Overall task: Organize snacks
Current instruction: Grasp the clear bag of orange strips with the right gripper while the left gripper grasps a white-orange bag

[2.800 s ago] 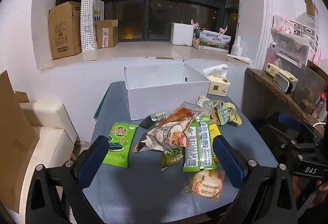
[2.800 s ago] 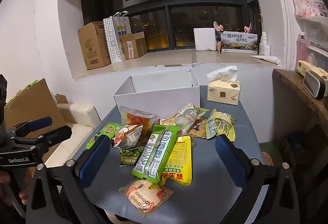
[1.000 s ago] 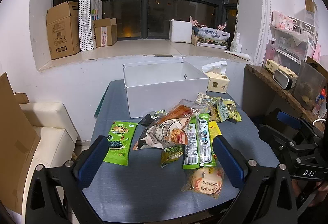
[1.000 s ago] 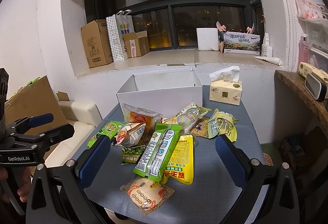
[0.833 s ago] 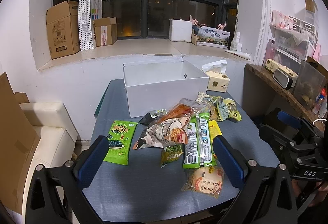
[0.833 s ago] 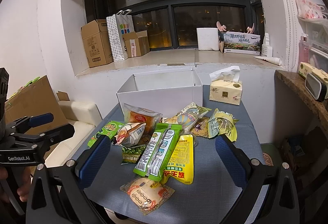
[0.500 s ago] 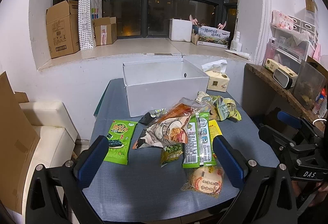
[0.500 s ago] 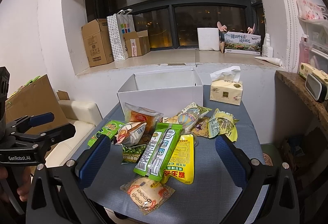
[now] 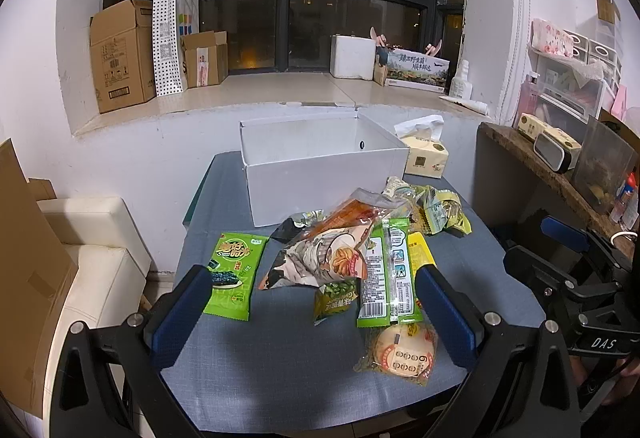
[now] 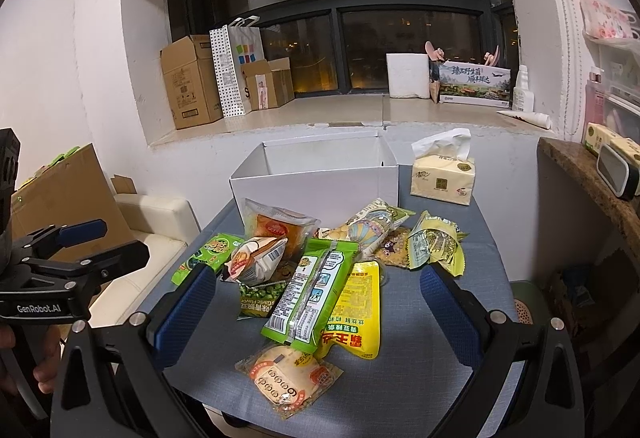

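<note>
Under the snack pile, half-hidden packets.

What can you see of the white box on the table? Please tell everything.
The white box is an open, lidless rectangular carton, apparently cardboard, standing upright at the far end of the table. What shows of its inside holds nothing; its floor is hidden. One side wall has a small dark hole. The snack pile reaches its front wall; a tissue pack stands beside it.

A home: cream sofa, tissue box, cardboard boxes on the windowsill.
</note>
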Demonstrator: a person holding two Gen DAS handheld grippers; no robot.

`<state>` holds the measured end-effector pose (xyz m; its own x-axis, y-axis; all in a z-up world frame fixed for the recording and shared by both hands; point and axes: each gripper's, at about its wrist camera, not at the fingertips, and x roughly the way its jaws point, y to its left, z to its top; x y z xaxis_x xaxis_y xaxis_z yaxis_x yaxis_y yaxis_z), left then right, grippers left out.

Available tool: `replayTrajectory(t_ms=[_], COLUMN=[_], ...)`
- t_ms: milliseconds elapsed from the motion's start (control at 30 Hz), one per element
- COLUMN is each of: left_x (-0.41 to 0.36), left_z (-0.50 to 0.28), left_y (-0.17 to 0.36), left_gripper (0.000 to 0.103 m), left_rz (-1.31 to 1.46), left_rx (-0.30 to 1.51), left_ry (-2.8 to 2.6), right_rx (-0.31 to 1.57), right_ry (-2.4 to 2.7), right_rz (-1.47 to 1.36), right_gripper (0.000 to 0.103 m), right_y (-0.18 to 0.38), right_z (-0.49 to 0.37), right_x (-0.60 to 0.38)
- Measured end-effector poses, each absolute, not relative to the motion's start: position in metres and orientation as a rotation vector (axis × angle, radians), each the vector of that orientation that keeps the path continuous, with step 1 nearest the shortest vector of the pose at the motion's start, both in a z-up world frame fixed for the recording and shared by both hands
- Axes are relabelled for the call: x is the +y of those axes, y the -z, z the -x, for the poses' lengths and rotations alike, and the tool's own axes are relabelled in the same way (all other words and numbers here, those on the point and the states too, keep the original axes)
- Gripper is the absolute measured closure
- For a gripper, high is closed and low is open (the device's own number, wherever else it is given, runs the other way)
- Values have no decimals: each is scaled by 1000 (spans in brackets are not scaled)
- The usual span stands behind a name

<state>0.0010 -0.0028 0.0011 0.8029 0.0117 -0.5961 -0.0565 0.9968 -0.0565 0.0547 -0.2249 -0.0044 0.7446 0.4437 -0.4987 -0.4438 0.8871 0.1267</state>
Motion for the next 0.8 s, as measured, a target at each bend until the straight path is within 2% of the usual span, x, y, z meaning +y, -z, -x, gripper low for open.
replayTrajectory(t_ms=[433, 800], left_x=[6, 34], left_z=[2, 5], left_y=[0, 16], left_gripper=[0, 0], left_rz=[85, 132], left_rx=[630, 654], left_ry=[-44, -80], right_rx=[569, 689], right_ry=[-546, -667], right_rz=[-23, -61], right_gripper=[0, 0], right_y=[7, 40], right_z=[-64, -145], right_x=[-216, -146])
